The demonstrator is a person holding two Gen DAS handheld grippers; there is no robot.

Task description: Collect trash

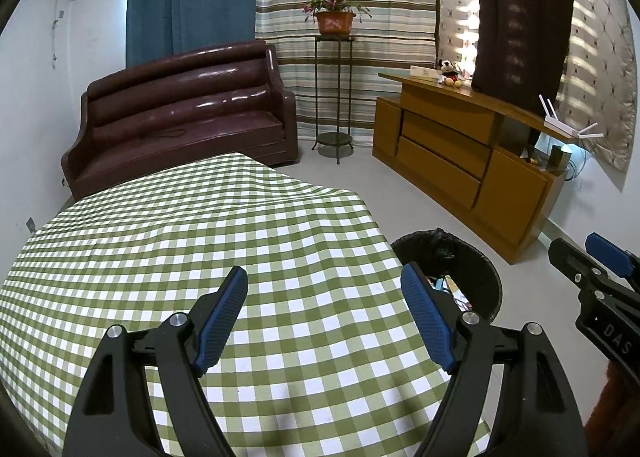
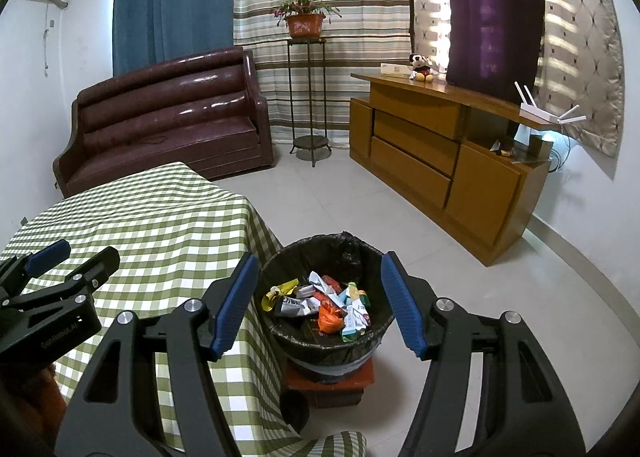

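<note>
The left claw (image 1: 324, 297) hangs over the green-checked tabletop (image 1: 180, 241), its blue pads wide apart with nothing between them. The right claw (image 2: 318, 289) is held above the trash bin (image 2: 360, 257), its pads also spread apart and gripping nothing. The bin, lined with a black bag, stands on the floor just beside the tabletop's corner, resting on a reddish box (image 2: 344, 385). Inside the bin lies the trash (image 2: 320, 303): crumpled wrappers, paper scraps and an orange piece. Beyond the bin stands a wooden cabinet (image 2: 440, 169).
</note>
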